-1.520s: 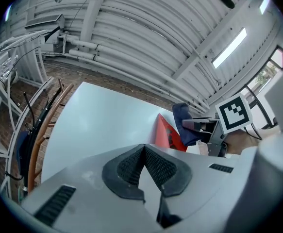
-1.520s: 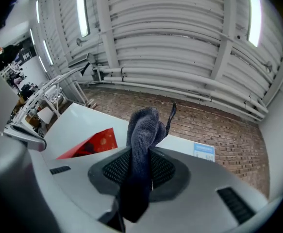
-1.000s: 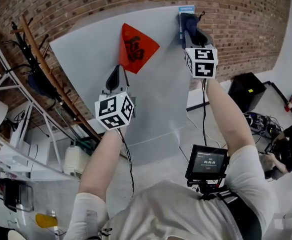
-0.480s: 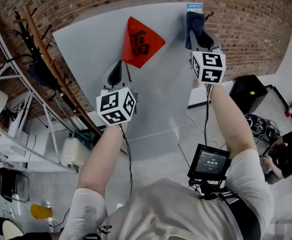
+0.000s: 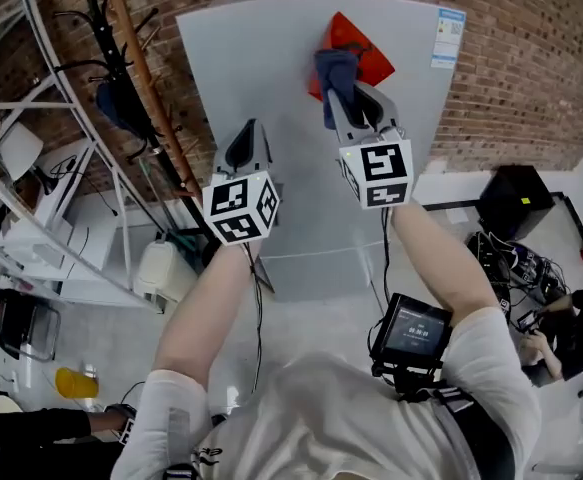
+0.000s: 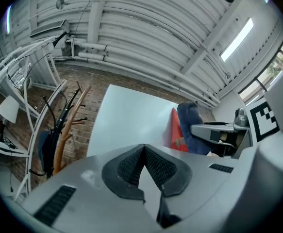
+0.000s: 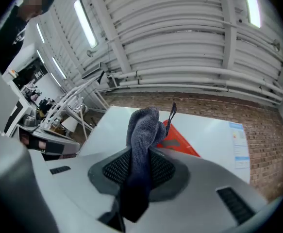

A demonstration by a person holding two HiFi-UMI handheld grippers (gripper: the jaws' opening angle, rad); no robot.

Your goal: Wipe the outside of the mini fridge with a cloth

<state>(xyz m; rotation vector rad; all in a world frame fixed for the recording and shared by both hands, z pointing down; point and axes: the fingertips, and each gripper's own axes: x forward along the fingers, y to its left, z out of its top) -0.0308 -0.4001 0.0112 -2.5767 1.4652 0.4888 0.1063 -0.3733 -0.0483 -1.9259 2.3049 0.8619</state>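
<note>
We record: right gripper [image 7: 140,168], jaws clamped on the blue cloth [image 7: 144,127], which bulges beyond their tips before the mini fridge [image 5: 261,68] and its red sticker [image 5: 369,60]. Left gripper [image 6: 142,165], jaws together on nothing, fridge door ahead of them.

Brick wall [image 5: 531,98], wooden coat rack [image 5: 154,98] beside white shelving [image 5: 41,268], black box [image 5: 516,200] at right
</note>
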